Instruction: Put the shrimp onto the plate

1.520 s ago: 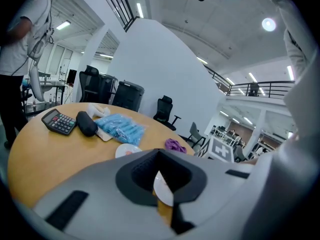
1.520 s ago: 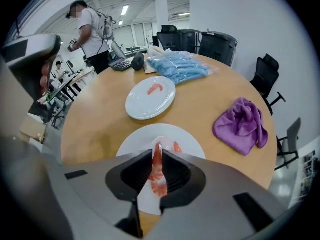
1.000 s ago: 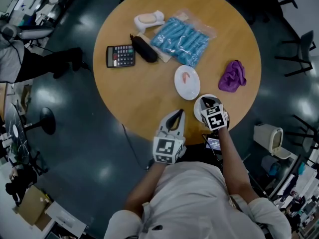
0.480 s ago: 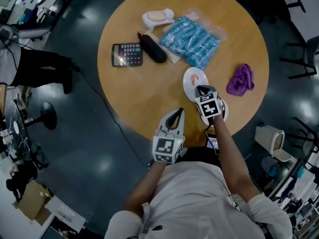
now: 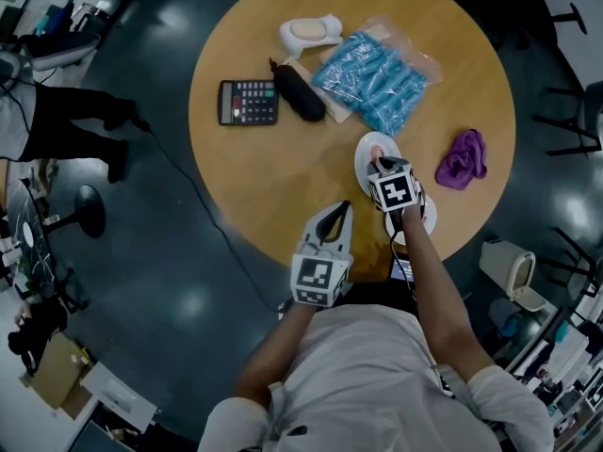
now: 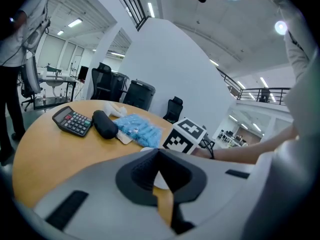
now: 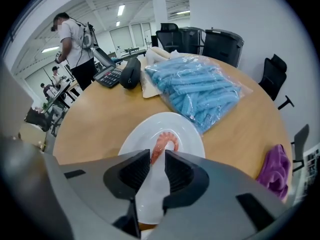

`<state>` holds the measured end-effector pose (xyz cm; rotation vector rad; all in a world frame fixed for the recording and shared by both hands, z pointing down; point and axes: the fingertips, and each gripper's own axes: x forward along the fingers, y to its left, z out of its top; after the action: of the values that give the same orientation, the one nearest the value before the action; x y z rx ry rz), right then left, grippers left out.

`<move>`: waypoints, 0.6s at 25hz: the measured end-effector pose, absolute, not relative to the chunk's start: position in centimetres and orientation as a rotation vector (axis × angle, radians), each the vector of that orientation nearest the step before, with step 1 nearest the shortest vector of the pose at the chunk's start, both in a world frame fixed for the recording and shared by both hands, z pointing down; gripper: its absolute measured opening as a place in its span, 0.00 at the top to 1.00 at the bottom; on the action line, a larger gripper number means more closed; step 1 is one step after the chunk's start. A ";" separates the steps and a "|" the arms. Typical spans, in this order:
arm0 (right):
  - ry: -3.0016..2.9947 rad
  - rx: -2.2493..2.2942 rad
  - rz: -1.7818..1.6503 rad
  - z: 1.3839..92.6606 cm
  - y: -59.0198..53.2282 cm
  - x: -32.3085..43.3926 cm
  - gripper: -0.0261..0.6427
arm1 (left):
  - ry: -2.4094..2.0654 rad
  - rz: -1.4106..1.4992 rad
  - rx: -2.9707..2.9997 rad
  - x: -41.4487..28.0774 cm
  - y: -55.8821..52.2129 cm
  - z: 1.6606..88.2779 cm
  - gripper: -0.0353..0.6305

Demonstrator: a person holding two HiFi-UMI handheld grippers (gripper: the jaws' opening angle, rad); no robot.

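- Round wooden table on a dark floor; black office chairs stand beyond its far edge, and a person stands off to the side among desks.
- Shrimp lies on the white plate. Its lower end is hidden behind one tip of the right gripper. From the head view it is mostly covered by that gripper.
- Right tongs are slightly parted, with only bare plate showing in the narrow gap. The tips hang over the plate, just short of the shrimp's visible part.
- Whether either tip touches the shrimp cannot be told.
- Left gripper has its tips pressed together on nothing. It hovers at the table's near edge, apart from everything.
- Second plate lies near the table edge, partly covered by the right arm.
- From the left gripper view the shrimp's plate is almost wholly blocked by the gripper's own body.
- Blue bag lies just behind the plate.
- Purple cloth is to its right, cut off by the gripper body.
- Black case and calculator lie farther back on the left, with a white object near the far rim.
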<state>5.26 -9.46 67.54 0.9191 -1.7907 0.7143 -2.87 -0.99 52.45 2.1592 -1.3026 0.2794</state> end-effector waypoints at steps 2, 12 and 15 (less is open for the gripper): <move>-1.776 0.920 0.709 67.7 -9.6 5.3 0.82 | -1.301 0.284 2.157 -3.0 -1.1 52.6 0.94; -1.789 0.920 0.654 67.7 -9.9 5.3 0.89 | -1.315 0.284 2.145 -3.0 -0.5 52.7 0.94; -1.805 0.925 0.632 66.8 -9.5 5.8 0.90 | -1.314 0.284 2.158 -2.7 -0.1 52.4 0.94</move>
<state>5.82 -9.45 66.83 0.9247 -1.8048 0.6323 -2.68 -0.10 52.35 2.1578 -1.3138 0.2838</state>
